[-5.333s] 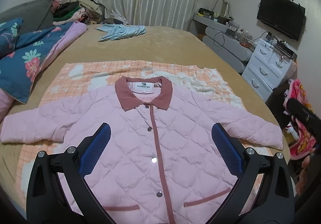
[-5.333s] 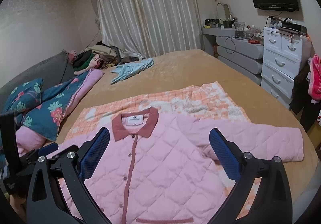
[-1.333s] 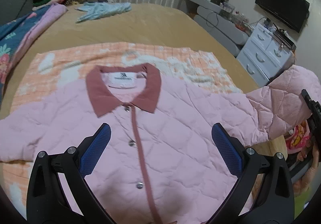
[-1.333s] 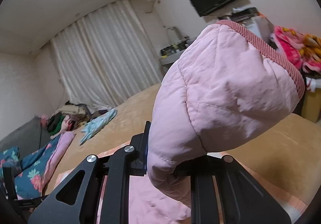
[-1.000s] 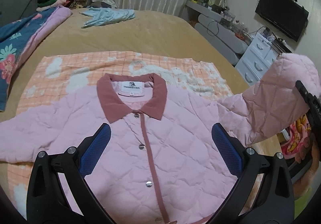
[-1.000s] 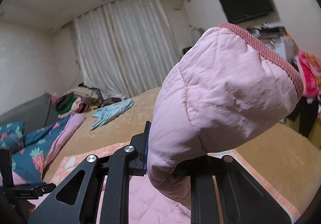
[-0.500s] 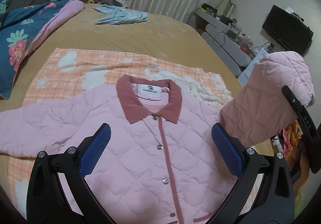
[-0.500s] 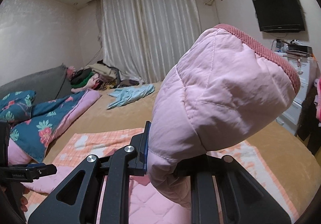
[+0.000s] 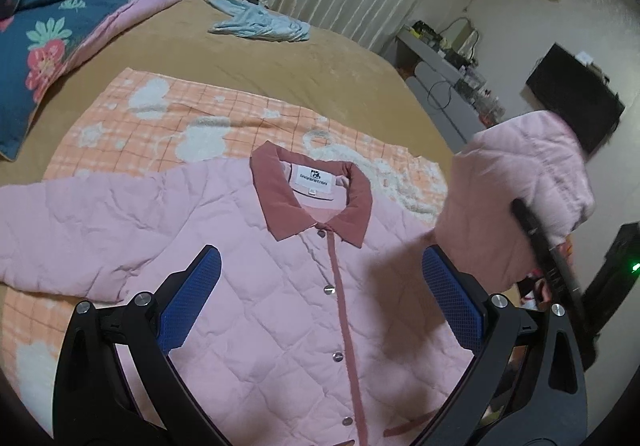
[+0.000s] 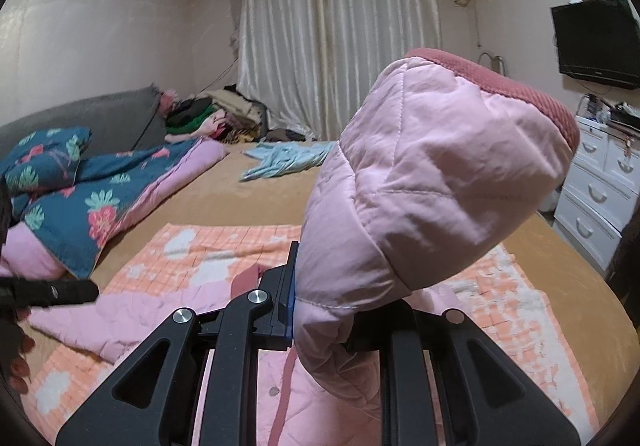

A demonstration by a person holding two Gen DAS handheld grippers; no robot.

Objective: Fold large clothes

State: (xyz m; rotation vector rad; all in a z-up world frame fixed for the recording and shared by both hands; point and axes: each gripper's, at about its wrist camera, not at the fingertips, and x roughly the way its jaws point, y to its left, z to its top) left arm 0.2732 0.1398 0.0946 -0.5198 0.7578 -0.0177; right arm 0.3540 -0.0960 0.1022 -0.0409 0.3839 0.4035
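- Folding the first sleeve is the step in hand: the right tool (image 10: 320,326) has its jaws pressed together on the cuff end of the pink sleeve (image 10: 432,182), and the sleeve stands up, lifted off the bed.
- The left tool (image 9: 320,302) has its jaws wide apart with nothing between them; it hovers above the chest of the pink quilted jacket (image 9: 248,286).
- The jacket lies flat, front side up and buttoned, with its dark pink collar (image 9: 312,202) pointing to the far side. The other sleeve (image 9: 80,222) is spread out flat to the left.
- I judge that the next move needs the right tool to carry the cuff across the chest and lay it flat there, without dragging the body of the jacket. The left tool could press the body down.
- Under the jacket there is an orange checked blanket (image 9: 168,114), and this lies on a bed (image 9: 280,62) with a tan cover.
- Farther away are a blue floral quilt (image 10: 92,198), a light blue garment (image 9: 260,24), a pile of clothes by the curtain (image 10: 340,38), a white dresser (image 10: 600,174) and a wall television (image 10: 596,42).
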